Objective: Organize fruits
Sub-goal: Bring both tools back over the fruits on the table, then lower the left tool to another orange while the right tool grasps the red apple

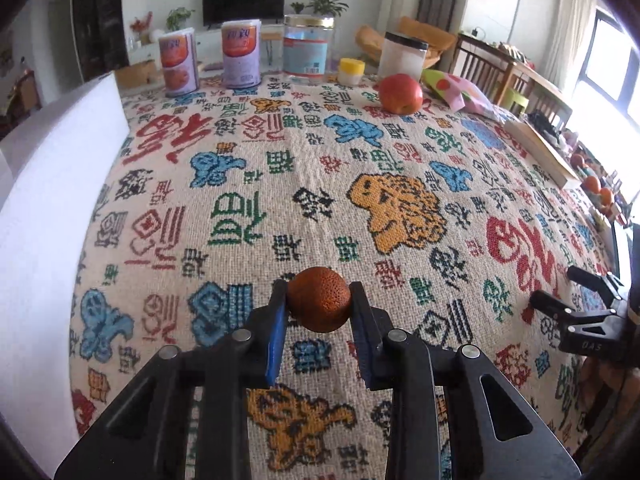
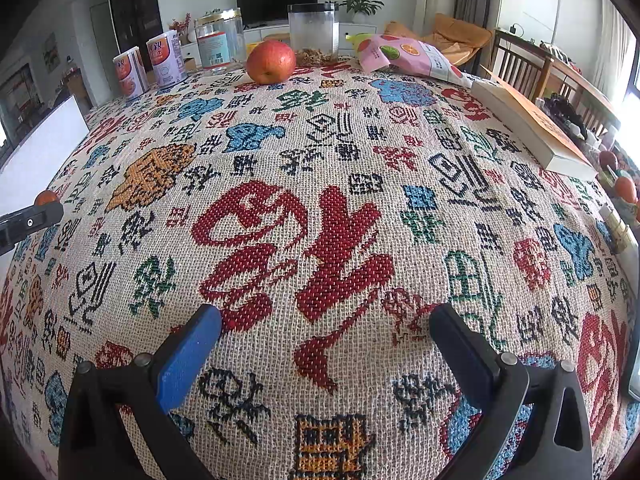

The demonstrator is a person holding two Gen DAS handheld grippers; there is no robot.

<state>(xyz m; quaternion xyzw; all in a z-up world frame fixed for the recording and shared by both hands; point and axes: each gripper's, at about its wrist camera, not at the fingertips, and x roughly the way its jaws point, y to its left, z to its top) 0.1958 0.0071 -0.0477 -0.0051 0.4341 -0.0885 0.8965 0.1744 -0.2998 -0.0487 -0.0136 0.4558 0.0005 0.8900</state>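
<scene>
My left gripper (image 1: 319,294) is shut on a small rough orange fruit (image 1: 319,299), pressed between its blue pads above the patterned tablecloth (image 1: 280,184). A red apple (image 1: 400,93) rests near the table's far edge, also in the right wrist view as the apple (image 2: 271,61). My right gripper (image 2: 326,330) stands open over the cloth with nothing between its fingers; the left wrist view shows the right gripper (image 1: 560,286) at the right edge. The small orange fruit (image 2: 47,197) and a left finger (image 2: 30,218) appear at the left edge of the right wrist view.
A white box (image 1: 52,208) stands along the table's left side. Two purple cans (image 1: 240,54), a clear jar (image 1: 308,48), a black-lidded jar (image 2: 314,34) and a yellow-lidded tub (image 1: 352,71) line the far edge. A snack bag (image 2: 408,58) and a book (image 2: 532,120) lie at the right.
</scene>
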